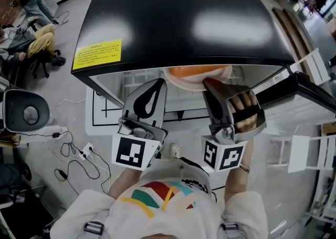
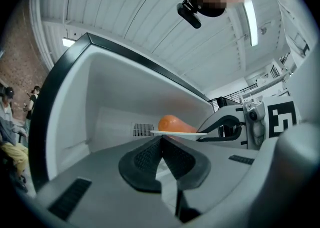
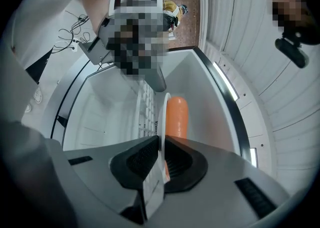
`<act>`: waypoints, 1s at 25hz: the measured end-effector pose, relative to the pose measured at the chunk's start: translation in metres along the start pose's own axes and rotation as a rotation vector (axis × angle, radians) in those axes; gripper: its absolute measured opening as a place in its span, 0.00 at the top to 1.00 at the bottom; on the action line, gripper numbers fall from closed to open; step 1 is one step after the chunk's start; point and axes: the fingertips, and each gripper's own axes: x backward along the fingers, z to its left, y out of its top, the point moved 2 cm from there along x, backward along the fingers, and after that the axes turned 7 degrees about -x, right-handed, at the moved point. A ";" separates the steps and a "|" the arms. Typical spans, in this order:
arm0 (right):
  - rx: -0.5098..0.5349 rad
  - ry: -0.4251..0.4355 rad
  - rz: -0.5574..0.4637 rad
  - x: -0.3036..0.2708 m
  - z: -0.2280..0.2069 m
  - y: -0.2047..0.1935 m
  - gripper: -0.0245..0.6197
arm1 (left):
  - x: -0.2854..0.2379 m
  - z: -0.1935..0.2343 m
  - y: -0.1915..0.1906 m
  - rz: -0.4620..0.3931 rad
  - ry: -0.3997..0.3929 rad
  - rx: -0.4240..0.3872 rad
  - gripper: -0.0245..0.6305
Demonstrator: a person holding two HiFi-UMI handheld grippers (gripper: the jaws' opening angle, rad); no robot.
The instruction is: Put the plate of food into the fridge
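Note:
A white plate (image 1: 198,77) with an orange piece of food (image 1: 195,70) is held level at the open mouth of the black fridge (image 1: 184,17), just under its top edge. My left gripper (image 1: 159,82) is shut on the plate's left rim and my right gripper (image 1: 211,82) on its right rim. The left gripper view shows the plate (image 2: 178,133) edge-on with the food (image 2: 172,123) on it, the white fridge interior (image 2: 115,122) behind, and the gripper (image 2: 161,138) clamped on the rim. In the right gripper view, that gripper (image 3: 161,144) pinches the plate (image 3: 164,114) beside the food (image 3: 176,117).
The fridge door (image 1: 310,101) stands open at the right, with white door shelves (image 1: 307,151) below it. A yellow label (image 1: 97,54) is on the fridge top. Cables (image 1: 73,159) and a round white device (image 1: 26,112) lie on the floor at left. People sit at the far left (image 1: 31,33).

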 end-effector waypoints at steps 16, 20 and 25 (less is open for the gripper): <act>0.028 0.104 -0.011 -0.036 0.010 0.000 0.90 | 0.011 0.013 -0.019 0.063 0.061 -0.020 0.95; 0.030 0.135 0.008 -0.043 0.013 -0.001 0.89 | 0.012 0.015 -0.021 0.061 0.061 -0.013 0.95; 0.037 0.164 0.031 -0.051 0.014 -0.003 0.89 | 0.010 0.020 -0.020 0.054 0.062 -0.003 0.95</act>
